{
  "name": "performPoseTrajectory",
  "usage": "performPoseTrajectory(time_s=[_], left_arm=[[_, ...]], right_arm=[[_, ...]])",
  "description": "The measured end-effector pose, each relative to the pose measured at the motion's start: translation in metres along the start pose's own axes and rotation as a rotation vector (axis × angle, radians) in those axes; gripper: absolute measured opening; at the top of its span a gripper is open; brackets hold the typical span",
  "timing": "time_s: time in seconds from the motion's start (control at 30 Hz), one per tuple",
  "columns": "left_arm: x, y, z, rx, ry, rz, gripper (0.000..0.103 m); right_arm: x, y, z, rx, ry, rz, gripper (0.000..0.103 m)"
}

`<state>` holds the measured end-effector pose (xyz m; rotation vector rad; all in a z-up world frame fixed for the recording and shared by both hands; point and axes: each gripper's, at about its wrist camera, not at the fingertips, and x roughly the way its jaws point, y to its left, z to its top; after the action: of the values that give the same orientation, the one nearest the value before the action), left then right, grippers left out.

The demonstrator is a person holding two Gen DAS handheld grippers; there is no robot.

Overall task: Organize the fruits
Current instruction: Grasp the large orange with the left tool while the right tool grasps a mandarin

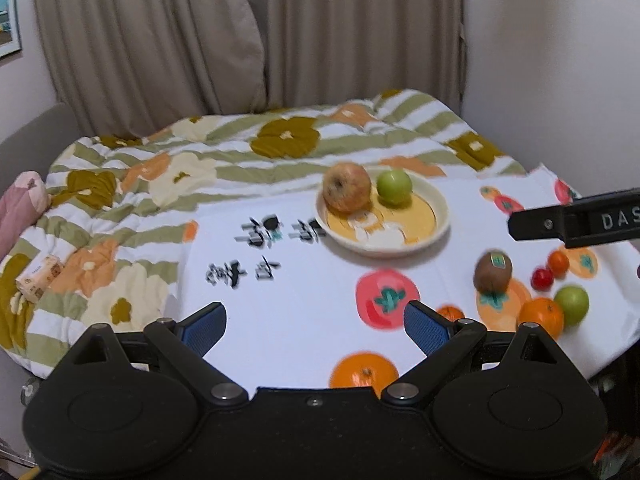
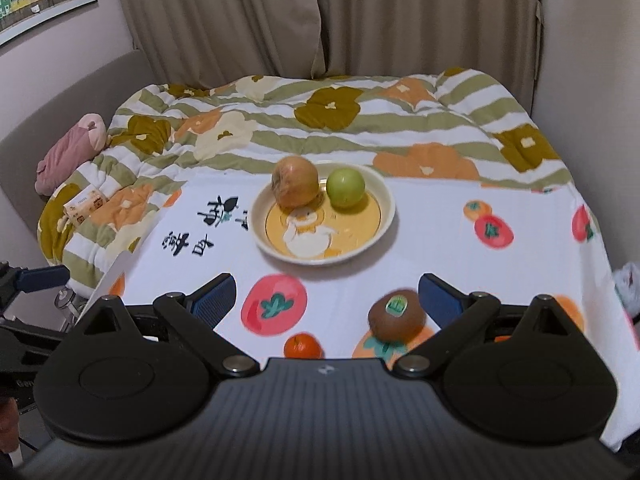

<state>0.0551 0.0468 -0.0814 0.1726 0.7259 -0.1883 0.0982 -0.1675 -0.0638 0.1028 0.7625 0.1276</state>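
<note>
A cream plate (image 1: pixel 436 216) (image 2: pixel 384 216) with a yellow duck picture holds a reddish apple (image 1: pixel 346 192) (image 2: pixel 295 187) and a green fruit (image 1: pixel 394 187) (image 2: pixel 345 186). A brown kiwi with a sticker (image 1: pixel 493 272) (image 2: pixel 397 315) lies on the white printed cloth, close to my right gripper's right finger. An orange (image 1: pixel 541 316), a green fruit (image 1: pixel 572 305) and two small red tomatoes (image 1: pixel 550 271) lie at the right. A small tangerine (image 2: pixel 302 346) (image 1: pixel 450 313) lies near me. My left gripper (image 1: pixel 315 322) is open and empty. My right gripper (image 2: pixel 326 298) is open and empty above the cloth.
The white cloth (image 1: pixel 288 288) printed with fruit pictures and black characters lies over a flowered quilt (image 1: pixel 160 168). A small tissue pack (image 1: pixel 38 276) and a pink plush (image 2: pixel 72 148) sit at the left. Curtains (image 2: pixel 320 16) hang behind. The right gripper's body (image 1: pixel 576 220) shows in the left view.
</note>
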Motion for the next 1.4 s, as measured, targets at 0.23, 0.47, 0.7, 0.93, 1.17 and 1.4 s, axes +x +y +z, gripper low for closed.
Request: performPoseTrajectory(time_s=[0.23,0.47,0.7,0.93,1.17,1.4], left_arm=[[0.032,-0.012,-0.035,0.079,0.045,-0.057,0.097],[0.064,-0.022,-0.058,0.137,0.078,-0.078,0.091],[0.082,-0.028,-0.067,0.153,0.100,-0.093,0.086],[0.093,-0.029,-0.069,0.133,0.127,-0.112,0.069],[0.093,-0.028,-0.069,0.115,0.126,-0.116,0.068],[0.093,-0.026,-0.068,0.110,0.129,-0.114,0.067]], right_arm=[[0.030,0.012,-0.035,-0.009,0.023,-0.007,0.103],[0.062,0.019,-0.059,-0.029,0.044,-0.008,0.103],[0.082,0.020,-0.072,-0.032,0.063,-0.003,0.103],[0.098,0.019,-0.073,-0.044,0.091,0.004,0.096],[0.109,0.021,-0.074,-0.063,0.116,0.013,0.075],[0.118,0.022,-0.071,-0.069,0.129,0.012,0.071]])
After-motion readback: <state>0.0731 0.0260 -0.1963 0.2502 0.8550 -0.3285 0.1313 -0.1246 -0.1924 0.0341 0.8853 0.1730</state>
